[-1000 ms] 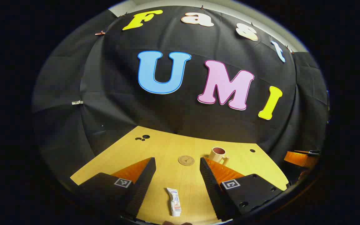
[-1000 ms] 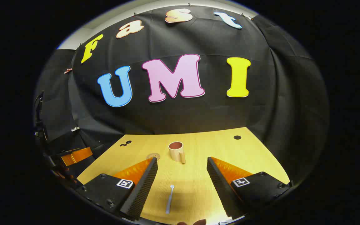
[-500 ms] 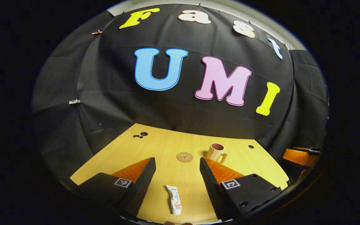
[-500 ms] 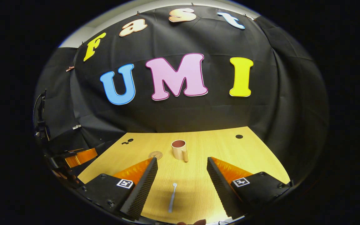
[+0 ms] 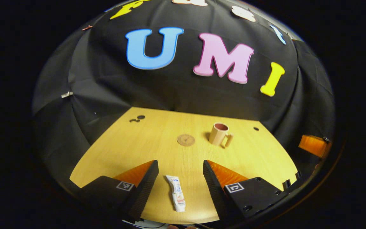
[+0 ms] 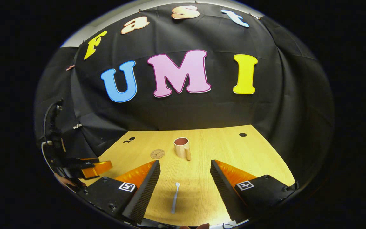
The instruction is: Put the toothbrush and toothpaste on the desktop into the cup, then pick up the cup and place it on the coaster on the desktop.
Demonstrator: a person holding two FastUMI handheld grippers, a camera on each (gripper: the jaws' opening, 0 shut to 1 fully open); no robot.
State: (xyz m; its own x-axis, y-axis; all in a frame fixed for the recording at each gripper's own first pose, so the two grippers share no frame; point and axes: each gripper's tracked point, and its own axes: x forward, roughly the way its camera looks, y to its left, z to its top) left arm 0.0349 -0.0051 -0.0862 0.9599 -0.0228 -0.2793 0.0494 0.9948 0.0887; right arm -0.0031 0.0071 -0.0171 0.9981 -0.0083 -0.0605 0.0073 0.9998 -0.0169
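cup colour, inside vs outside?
Cup: beige outside, reddish-brown inside. Clearest in the left gripper view.

A yellow wooden table point(image 5: 132, 149) with small round holes point(image 5: 141, 117) stands in front of a black cloth wall point(image 6: 186, 111)

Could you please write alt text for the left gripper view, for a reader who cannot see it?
A small white toothpaste tube lies flat on the light wooden desktop between the open left gripper's fingers. Farther back stand a beige handled cup and, to its left and apart from it, a round brown coaster.
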